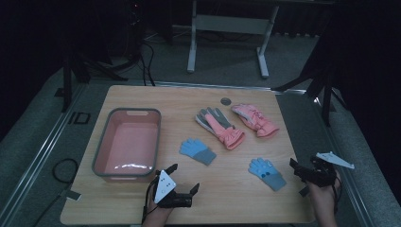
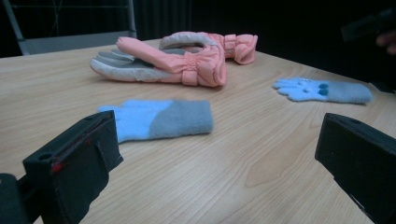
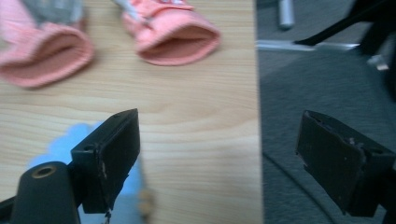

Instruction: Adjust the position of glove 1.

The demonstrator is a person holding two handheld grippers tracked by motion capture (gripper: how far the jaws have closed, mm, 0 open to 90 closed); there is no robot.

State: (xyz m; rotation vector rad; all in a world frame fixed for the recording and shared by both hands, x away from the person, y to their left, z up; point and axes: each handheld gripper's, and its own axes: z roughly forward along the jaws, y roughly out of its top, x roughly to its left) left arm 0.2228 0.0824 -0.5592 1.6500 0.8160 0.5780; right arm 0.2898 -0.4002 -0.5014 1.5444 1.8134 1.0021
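Note:
Two pink-and-grey padded gloves (image 1: 220,125) (image 1: 254,119) lie side by side at the middle back of the wooden table (image 1: 142,203). One blue-and-grey knit glove (image 1: 197,150) lies in the middle, and another (image 1: 267,172) lies toward the right front. My left gripper (image 1: 183,178) stands open near the front edge with nothing between its jaws. In the left gripper view it (image 2: 219,135) faces the nearer knit glove (image 2: 159,119), with a padded glove (image 2: 163,63) behind. My right gripper (image 1: 299,177) is open at the table's right edge. Its own view (image 3: 219,140) has the knit glove (image 3: 60,149) beside its left jaw and two pink cuffs (image 3: 42,53) (image 3: 173,35) ahead.
A pink basin with a grey rim (image 1: 101,142) stands empty at the table's left. A small round grey disc (image 1: 226,100) lies near the back edge. Grey matting (image 3: 327,84) drops off beyond the right edge. A metal stand (image 1: 227,23) rises behind the table.

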